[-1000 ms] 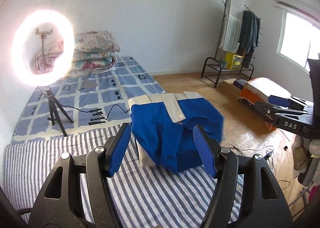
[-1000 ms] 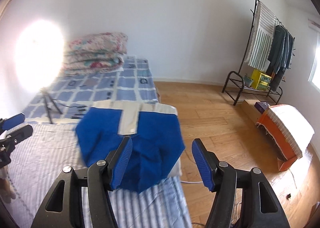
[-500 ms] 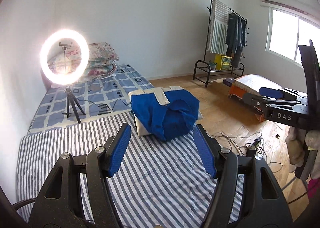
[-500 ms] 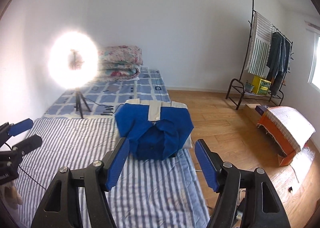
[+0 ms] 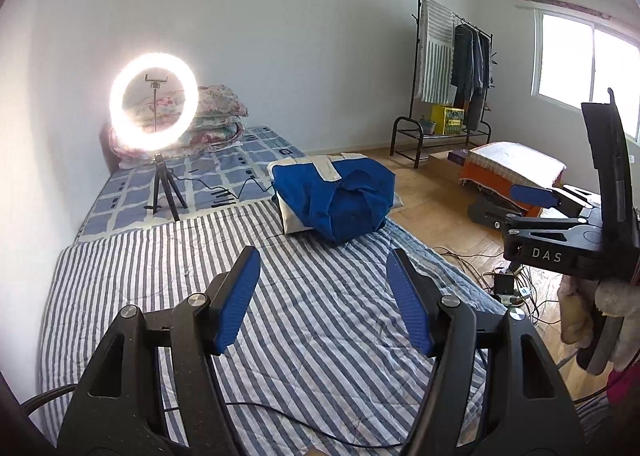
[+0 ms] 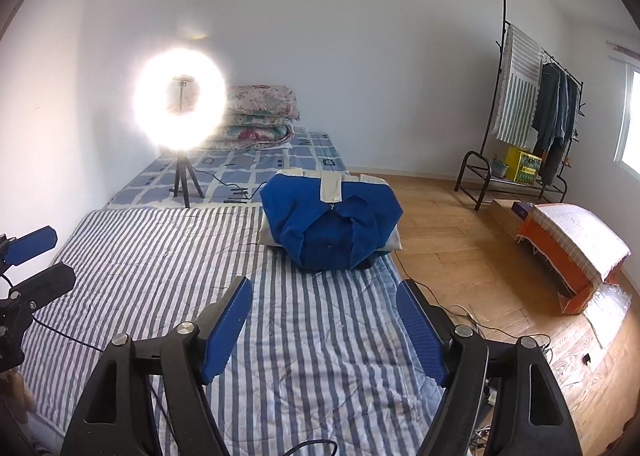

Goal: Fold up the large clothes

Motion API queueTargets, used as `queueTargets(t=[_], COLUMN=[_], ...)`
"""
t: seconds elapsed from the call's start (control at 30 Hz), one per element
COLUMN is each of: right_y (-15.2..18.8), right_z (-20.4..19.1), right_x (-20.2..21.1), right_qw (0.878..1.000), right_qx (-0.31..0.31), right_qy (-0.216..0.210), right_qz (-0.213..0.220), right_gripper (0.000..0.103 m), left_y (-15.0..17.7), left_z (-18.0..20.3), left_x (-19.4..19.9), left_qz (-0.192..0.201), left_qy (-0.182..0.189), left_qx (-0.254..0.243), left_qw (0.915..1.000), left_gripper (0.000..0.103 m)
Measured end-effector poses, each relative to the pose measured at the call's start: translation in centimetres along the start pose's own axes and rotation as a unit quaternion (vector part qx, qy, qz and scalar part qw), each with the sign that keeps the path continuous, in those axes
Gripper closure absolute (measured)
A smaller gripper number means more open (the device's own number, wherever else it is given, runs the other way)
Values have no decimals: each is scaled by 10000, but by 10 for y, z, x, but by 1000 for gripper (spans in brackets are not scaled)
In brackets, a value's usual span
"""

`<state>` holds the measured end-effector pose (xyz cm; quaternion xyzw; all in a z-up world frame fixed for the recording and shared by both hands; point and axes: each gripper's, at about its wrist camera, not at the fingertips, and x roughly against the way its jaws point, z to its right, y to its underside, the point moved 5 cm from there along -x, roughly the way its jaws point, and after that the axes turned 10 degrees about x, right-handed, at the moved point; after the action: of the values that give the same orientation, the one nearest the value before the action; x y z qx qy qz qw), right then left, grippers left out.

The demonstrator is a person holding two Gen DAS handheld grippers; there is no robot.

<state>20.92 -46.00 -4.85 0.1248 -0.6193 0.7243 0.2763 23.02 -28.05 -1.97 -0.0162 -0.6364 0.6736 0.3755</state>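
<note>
A: What is identified as the largest item in the scene?

B: A striped bed cover (image 5: 320, 328) is spread over the near part of the bed. A checked blue sheet (image 5: 224, 172) is laid over the far part, and floral quilts (image 6: 260, 112) are stacked at the far wall.

A: Where is the garment located?

B: The blue and cream garment (image 6: 328, 224) is seen as a folded bundle at the right edge of the bed, at the boundary between the striped cover and the checked sheet. It is set on a pale cushion-like pad, of which only the edges are shown. It lies well apart from both grippers.

A: What else is recorded, in descending size?

B: A clothes rack (image 5: 452, 68) is placed at the far right wall, with an orange-sided stool (image 6: 572, 248) on the wooden floor nearer. A lit ring light (image 5: 154, 112) on a tripod is stood on the checked sheet, left of the garment.

A: How is the left gripper (image 5: 324, 302) described?

B: Its jaws are held well apart. Nothing is gripped; only striped cover is seen between them.

A: And the right gripper (image 6: 324, 326)?

B: Its jaws are opening and are spread wide. Nothing is held between them.
</note>
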Motion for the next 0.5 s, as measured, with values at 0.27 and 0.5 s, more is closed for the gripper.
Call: queueTargets(t=[0.27, 0.5], right_y=[14, 22], right_z=[-15, -15], right_x=[-10, -13], right_qw=[9999, 9994], right_qx=[20, 32], right_qy=[122, 318], right_qz=[57, 106], right_gripper=[15, 0], left_y=[13, 24], left_z=[-7, -15], left_x=[6, 5], left_qz=[9, 41], left_qy=[-30, -137], left_qx=[-38, -110], left_qw=[10000, 9998], left_gripper=[23, 3])
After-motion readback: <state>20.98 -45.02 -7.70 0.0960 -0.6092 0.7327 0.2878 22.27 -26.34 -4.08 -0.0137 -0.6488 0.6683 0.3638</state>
